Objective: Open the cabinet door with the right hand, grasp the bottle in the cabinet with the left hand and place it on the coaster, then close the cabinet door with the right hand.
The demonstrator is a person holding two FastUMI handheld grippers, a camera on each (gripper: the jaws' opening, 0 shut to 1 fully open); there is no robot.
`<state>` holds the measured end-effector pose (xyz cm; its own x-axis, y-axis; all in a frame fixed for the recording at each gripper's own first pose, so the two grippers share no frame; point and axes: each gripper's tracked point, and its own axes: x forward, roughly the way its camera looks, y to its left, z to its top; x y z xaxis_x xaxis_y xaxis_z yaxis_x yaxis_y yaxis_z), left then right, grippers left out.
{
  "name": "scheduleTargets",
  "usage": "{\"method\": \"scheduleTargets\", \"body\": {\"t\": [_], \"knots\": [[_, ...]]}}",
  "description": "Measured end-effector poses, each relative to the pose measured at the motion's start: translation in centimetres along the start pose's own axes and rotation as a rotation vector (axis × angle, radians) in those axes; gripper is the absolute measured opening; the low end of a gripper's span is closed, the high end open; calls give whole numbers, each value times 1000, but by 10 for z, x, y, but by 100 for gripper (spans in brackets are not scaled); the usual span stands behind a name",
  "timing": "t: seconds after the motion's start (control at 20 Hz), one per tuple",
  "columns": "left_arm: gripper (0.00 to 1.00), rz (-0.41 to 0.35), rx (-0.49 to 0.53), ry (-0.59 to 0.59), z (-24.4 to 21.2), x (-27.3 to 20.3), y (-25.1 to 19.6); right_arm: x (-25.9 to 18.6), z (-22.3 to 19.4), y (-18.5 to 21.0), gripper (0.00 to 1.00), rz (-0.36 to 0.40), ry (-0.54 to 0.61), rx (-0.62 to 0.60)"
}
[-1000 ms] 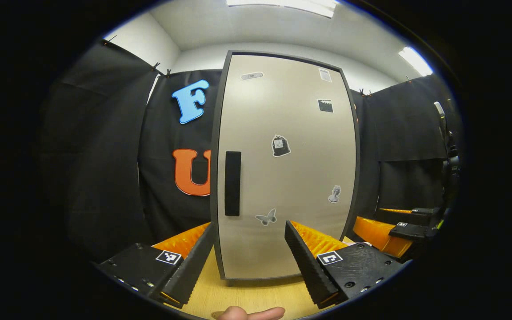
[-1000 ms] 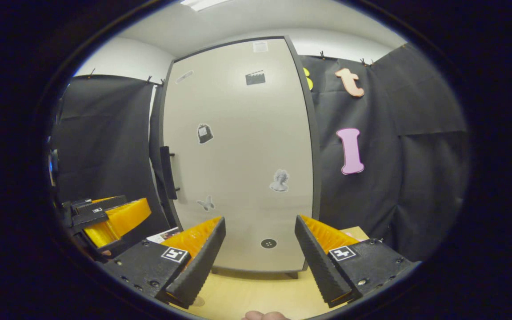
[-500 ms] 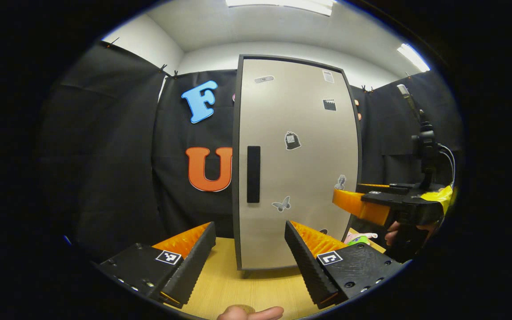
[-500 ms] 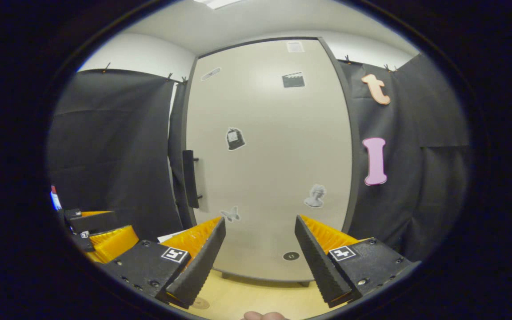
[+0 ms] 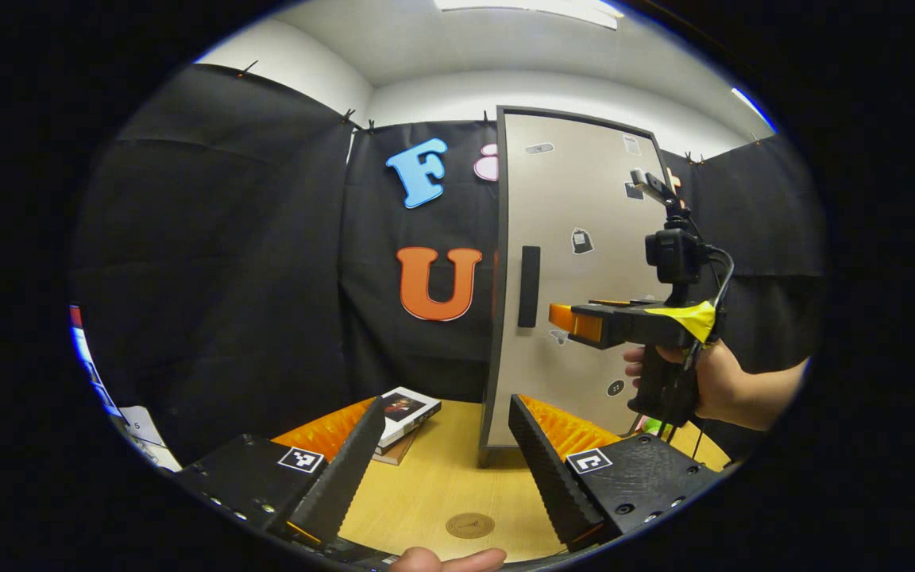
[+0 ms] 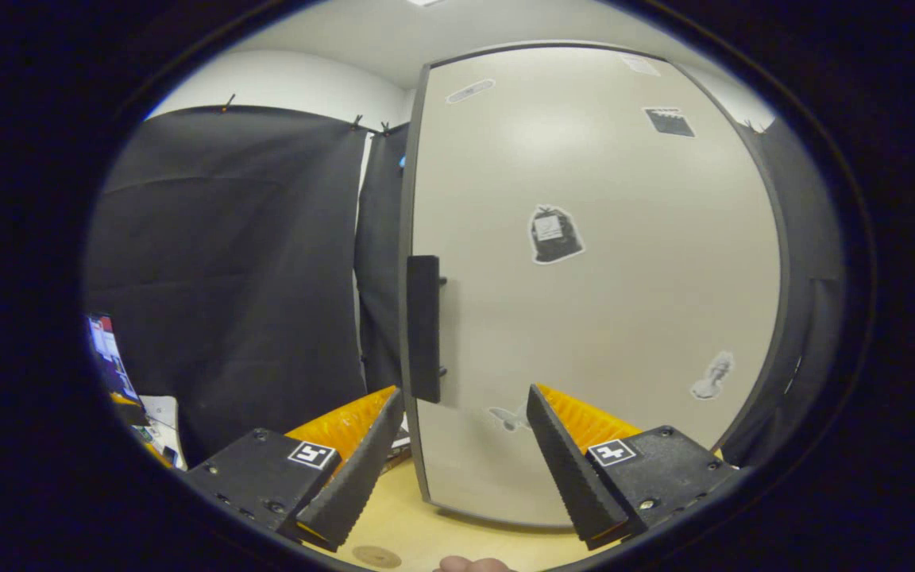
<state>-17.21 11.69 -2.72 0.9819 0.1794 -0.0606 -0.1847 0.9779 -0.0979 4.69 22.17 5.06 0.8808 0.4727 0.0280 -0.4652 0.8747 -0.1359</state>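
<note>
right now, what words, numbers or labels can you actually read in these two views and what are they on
None can be read.
On the cabinet door, the stickers: pictures, any print too small to read.
On the book: cover blurred, no title legible.
On the coaster: faint central mark, unreadable.

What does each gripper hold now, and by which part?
Nothing. The left gripper and the right gripper are both open. The right one is near the cabinet door handle but not touching it.
</note>
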Motion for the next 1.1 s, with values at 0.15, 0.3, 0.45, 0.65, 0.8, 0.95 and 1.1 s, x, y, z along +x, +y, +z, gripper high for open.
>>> {"method": "scheduleTargets", "body": {"t": [0.15, 0.3, 0.45, 0.65, 0.8, 0.95, 1.1], "knots": [[95, 30, -13, 29, -15, -23, 12, 22, 1, 11, 100, -9, -20, -66], [95, 23, -3, 23, -13, -35, 11, 40, 0, 12, 100, -35, -33, -86], [95, 34, 13, 21, -13, -35, 11, 58, -8, 11, 100, -41, -12, -69], [95, 22, 15, 25, -16, -31, 6, 70, -12, 20, 96, -17, 4, -83], [95, 21, 19, 47, -25, -26, 5, 74, -10, 17, 74, -45, 5, -88], [95, 17, 22, 62, -33, -23, 4, 73, -8, 16, 28, -44, 16, -41], [95, 18, 23, 57, -33, -23, 2, 71, -8, 17, 22, -46, 21, -64]]}}
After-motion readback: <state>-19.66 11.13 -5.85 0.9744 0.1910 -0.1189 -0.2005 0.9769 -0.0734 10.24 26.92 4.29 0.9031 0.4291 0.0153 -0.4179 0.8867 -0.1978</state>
